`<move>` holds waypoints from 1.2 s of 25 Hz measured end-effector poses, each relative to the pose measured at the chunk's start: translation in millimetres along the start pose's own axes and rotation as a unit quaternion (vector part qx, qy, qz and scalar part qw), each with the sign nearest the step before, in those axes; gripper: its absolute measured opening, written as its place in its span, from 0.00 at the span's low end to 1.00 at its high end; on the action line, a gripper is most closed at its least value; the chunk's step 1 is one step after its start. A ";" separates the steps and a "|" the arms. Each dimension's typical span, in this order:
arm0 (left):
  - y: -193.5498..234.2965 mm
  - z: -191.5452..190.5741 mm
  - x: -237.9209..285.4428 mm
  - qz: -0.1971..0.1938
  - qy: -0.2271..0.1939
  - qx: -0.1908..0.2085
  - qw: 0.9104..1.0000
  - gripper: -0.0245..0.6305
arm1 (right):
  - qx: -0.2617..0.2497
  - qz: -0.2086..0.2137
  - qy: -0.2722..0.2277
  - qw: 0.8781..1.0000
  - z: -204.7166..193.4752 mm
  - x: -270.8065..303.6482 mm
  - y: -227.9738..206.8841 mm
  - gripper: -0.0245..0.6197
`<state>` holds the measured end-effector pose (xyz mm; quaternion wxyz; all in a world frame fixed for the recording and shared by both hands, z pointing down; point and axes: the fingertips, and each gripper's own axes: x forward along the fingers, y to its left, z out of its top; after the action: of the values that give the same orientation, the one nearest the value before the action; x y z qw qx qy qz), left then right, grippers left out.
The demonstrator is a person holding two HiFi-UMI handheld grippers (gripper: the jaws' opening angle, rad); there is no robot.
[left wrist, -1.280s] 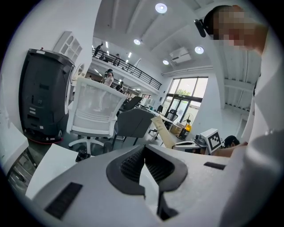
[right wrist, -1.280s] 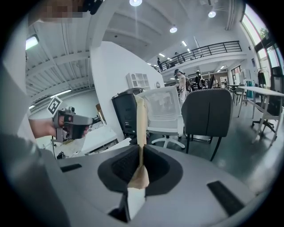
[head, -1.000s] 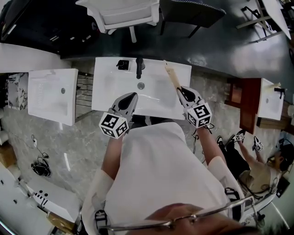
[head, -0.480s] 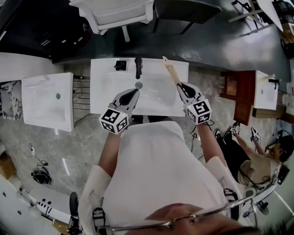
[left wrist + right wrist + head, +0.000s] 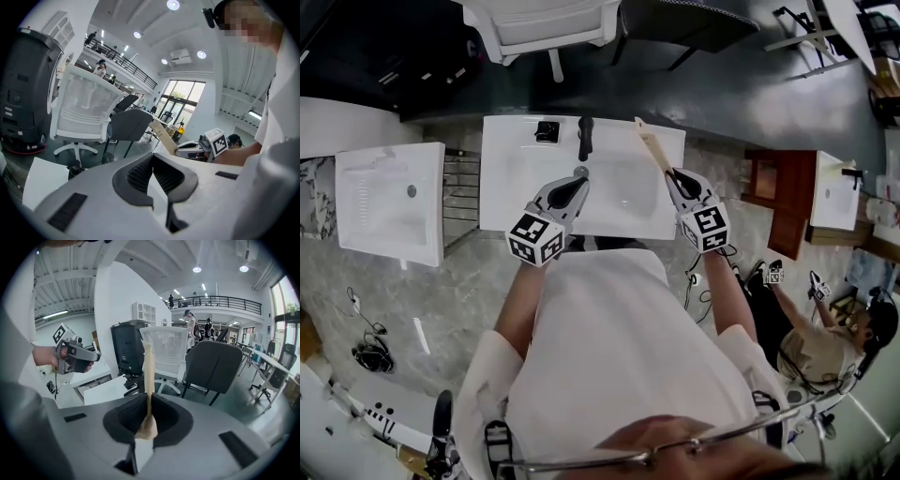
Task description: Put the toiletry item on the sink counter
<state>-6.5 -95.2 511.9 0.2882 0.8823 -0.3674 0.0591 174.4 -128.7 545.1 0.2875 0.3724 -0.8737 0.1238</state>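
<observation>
Over white rectangular sink (image 5: 516, 183), right gripper (image 5: 673, 178) (image 5: 149, 404) jaws pinch end of long flat tan cardboard toiletry packet (image 5: 652, 150) (image 5: 148, 364), slanting above sink's right edge; left gripper (image 5: 577, 183) (image 5: 152, 164) jaws pressed together, empty, above basin.

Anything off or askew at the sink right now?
Nothing stands out. The tan packet is clamped in the right tongs, slanting out over the back right corner of the sink, not yet set down. The left tongs are shut and empty. No spill or damage visible there.
</observation>
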 end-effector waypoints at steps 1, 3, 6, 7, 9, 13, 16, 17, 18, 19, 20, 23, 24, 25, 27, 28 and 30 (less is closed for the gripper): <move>-0.4 -2.2 0.9 -0.001 0.002 -0.002 1.000 0.04 | -0.002 0.001 0.004 1.000 -2.2 1.9 -1.2 0.10; -0.8 -5.4 2.1 -0.002 0.005 -0.005 1.000 0.04 | -0.004 0.004 0.010 1.000 -5.3 6.3 -3.3 0.10; 2.1 -6.5 5.0 -0.003 0.009 -0.007 1.000 0.04 | -0.008 0.009 0.021 1.000 -6.5 15.1 -6.6 0.10; 3.3 -6.5 6.2 -0.004 0.009 -0.008 1.000 0.04 | -0.008 0.011 0.025 1.000 -7.4 18.0 -7.7 0.10; 5.0 -7.2 8.3 -0.005 0.011 -0.009 1.000 0.04 | -0.009 0.016 0.036 0.999 -11.9 23.0 -9.0 0.10; 6.9 -7.5 12.2 -0.006 0.009 -0.014 1.000 0.04 | -0.024 0.025 0.059 0.998 -21.2 32.2 -12.0 0.10; 6.8 -10.1 15.7 -0.006 0.011 -0.022 1.000 0.04 | -0.041 0.029 0.073 0.996 -26.1 37.7 -16.0 0.10; 6.9 -11.8 16.8 -0.006 0.012 -0.023 1.000 0.04 | -0.045 0.030 0.077 0.996 -28.0 39.8 -17.1 0.10; 7.2 -13.7 17.8 -0.006 0.014 -0.025 1.000 0.04 | -0.048 0.032 0.080 0.995 -29.8 42.3 -18.0 0.10; 7.8 -15.3 18.6 -0.006 0.015 -0.026 1.000 0.04 | -0.051 0.033 0.083 0.995 -31.3 45.0 -18.6 0.10; 8.5 -16.4 19.3 -0.005 0.016 -0.027 0.999 0.04 | -0.056 0.036 0.085 0.994 -32.2 47.6 -19.0 0.10; 10.2 -16.8 20.8 -0.003 0.016 -0.032 0.999 0.04 | -0.072 0.043 0.095 0.992 -33.3 53.8 -20.3 0.10; 10.5 -16.6 21.0 -0.002 0.016 -0.033 0.999 0.04 | -0.076 0.045 0.098 0.991 -33.5 55.6 -20.6 0.10; 10.8 -16.7 21.2 -0.002 0.016 -0.035 0.999 0.04 | -0.081 0.048 0.101 0.990 -34.0 57.6 -20.9 0.10; 11.4 -17.5 22.2 -0.001 0.018 -0.038 0.999 0.04 | -0.090 0.051 0.109 0.989 -37.1 62.9 -23.2 0.10; 11.7 -17.8 23.2 -0.001 0.019 -0.038 0.999 0.04 | -0.097 0.053 0.114 0.987 -39.4 66.0 -25.1 0.10; 11.9 -18.1 25.6 0.000 0.021 -0.039 0.999 0.04 | -0.108 0.056 0.122 0.985 -42.8 72.1 -28.9 0.10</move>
<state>5.9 -107.6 540.5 0.3305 0.8690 -0.3630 0.0628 172.6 -172.1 622.4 0.4233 0.2720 -0.8596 0.0893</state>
